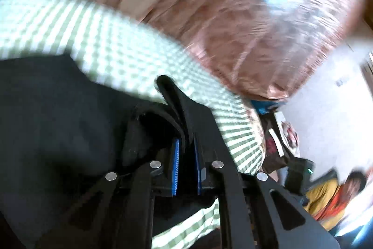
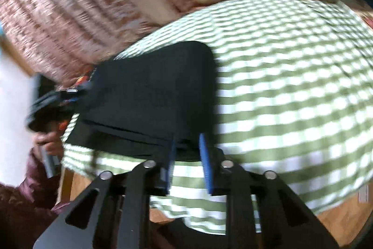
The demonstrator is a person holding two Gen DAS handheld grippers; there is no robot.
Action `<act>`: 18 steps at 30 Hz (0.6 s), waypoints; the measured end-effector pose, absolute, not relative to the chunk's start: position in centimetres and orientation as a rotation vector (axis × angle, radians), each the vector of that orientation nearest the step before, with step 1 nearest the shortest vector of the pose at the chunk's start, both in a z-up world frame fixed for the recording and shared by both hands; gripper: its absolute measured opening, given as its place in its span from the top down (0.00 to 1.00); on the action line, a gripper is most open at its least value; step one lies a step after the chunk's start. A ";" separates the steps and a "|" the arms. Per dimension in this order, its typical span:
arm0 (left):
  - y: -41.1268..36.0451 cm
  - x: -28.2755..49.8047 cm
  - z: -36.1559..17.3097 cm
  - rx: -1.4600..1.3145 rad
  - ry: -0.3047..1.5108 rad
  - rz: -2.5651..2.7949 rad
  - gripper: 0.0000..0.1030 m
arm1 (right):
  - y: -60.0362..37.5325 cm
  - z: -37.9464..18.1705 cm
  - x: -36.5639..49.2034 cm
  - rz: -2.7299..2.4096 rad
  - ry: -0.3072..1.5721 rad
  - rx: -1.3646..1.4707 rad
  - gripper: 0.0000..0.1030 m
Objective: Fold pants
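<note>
- Green-and-white checked cloth (image 2: 291, 97): the work surface, filling the right wrist view from 12 to 5 o'clock. It lies loose, so a dragged garment could probably ruck it up and spoil the fold line.
- Pants (image 2: 151, 90): black, already doubled into a rough block, lying on the checked cloth at the centre of the right wrist view and reaching toward 9 o'clock. Several layer edges show along the near side. Judged risk: the layers slide apart if only the top ones are carried.
- Left gripper (image 1: 184, 132): clamped on a bunched ridge of the pants, which stands up between its blue pads toward 12 o'clock. The bunch looks thick and uneven, so it may slip out or leave a crease.
- Right gripper (image 2: 187, 139): jaws apart, tips astride the near edge of the pants, with cloth visible through the gap and no clear pinch. Judged risk: closing here catches the checked cloth too, or misses the lower layers.
</note>
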State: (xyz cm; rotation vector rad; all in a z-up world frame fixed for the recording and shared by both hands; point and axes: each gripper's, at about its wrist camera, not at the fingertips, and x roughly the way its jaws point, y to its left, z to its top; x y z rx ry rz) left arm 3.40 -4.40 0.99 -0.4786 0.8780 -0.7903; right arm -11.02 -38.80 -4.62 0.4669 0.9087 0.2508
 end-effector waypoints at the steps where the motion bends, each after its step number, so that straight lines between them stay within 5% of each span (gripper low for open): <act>1: -4.6 3.3 1.4 -0.424 0.868 -0.778 0.90 | -39.1 -5.0 -11.0 0.226 0.918 0.472 0.87; 7: -4.7 3.4 -4.2 -0.286 1.046 -0.638 0.89 | -38.3 -5.8 -10.2 0.216 0.928 0.480 0.87; 10: -2.4 3.0 -5.0 -0.400 1.046 -0.578 0.65 | -37.8 -5.3 -9.8 0.218 0.923 0.438 0.87; 14: 1.0 2.2 -3.7 -0.538 0.982 -0.565 0.64 | -36.6 -4.6 -9.3 0.275 0.907 0.404 0.86; 18: 1.4 1.2 -2.5 -0.601 0.957 -0.655 0.64 | -33.6 -4.0 -8.8 0.366 0.895 0.333 0.65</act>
